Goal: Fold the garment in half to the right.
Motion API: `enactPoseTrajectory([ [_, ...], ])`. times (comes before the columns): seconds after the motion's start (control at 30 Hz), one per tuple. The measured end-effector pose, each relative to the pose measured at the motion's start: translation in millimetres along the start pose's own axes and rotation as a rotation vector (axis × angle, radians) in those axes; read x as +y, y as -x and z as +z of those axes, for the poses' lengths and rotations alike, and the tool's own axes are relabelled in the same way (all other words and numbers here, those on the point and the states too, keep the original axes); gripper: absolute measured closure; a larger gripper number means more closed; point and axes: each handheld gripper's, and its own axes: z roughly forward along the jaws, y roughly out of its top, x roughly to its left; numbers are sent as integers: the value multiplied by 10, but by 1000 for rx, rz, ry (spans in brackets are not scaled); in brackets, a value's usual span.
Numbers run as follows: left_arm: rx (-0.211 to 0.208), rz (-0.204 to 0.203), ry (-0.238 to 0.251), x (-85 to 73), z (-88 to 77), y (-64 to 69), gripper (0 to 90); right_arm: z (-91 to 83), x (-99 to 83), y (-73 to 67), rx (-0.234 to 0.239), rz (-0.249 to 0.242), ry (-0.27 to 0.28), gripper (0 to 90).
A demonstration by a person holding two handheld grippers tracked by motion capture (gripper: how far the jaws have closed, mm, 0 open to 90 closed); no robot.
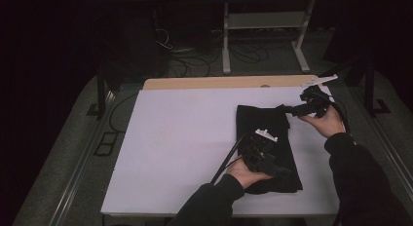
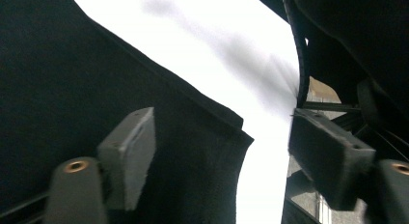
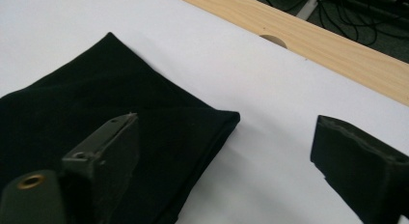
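Folded black cloth (image 1: 267,138) lies flat, right of centre.
Both the left gripper (image 1: 287,173) and right gripper (image 1: 288,109) are spread, empty; soft, limp fabric is best pinched at corners.

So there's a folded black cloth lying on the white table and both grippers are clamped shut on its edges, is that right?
Not quite. The folded black cloth does lie on the white table, but neither gripper is clamped on it. The left gripper and the right gripper both stand open, with nothing pinched between the jaws. Each gripper view shows the wide gap between its own pads.
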Motion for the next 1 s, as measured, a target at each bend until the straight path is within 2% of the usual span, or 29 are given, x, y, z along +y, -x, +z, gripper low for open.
enactPoseTrajectory([
  [0.07, 2, -5, 20, 3, -29, -10, 176, -35, -23, 0, 8, 3, 5, 51],
  [0.13, 9, 12, 15, 6, -62, -31, 146, -68, -41, 0, 11, 7, -1, 23],
  [0.23, 26, 30, 38, 3, -107, -55, 126, -121, -70, 8, 12, 21, 5, 20],
  [0.43, 51, 59, 15, -4, -145, -94, 0, -212, -127, 20, 21, 36, 23, 0],
  [0.5, 52, 55, 18, -11, -150, -97, 0, -242, -142, 20, 26, 37, 33, 0],
  [0.67, 84, 89, 19, -36, -189, -112, 0, -316, -184, 4, 41, 49, 52, 0],
  [1.0, 118, 84, 46, -98, -333, -187, 0, -448, -270, -49, 68, 45, 70, 0],
])
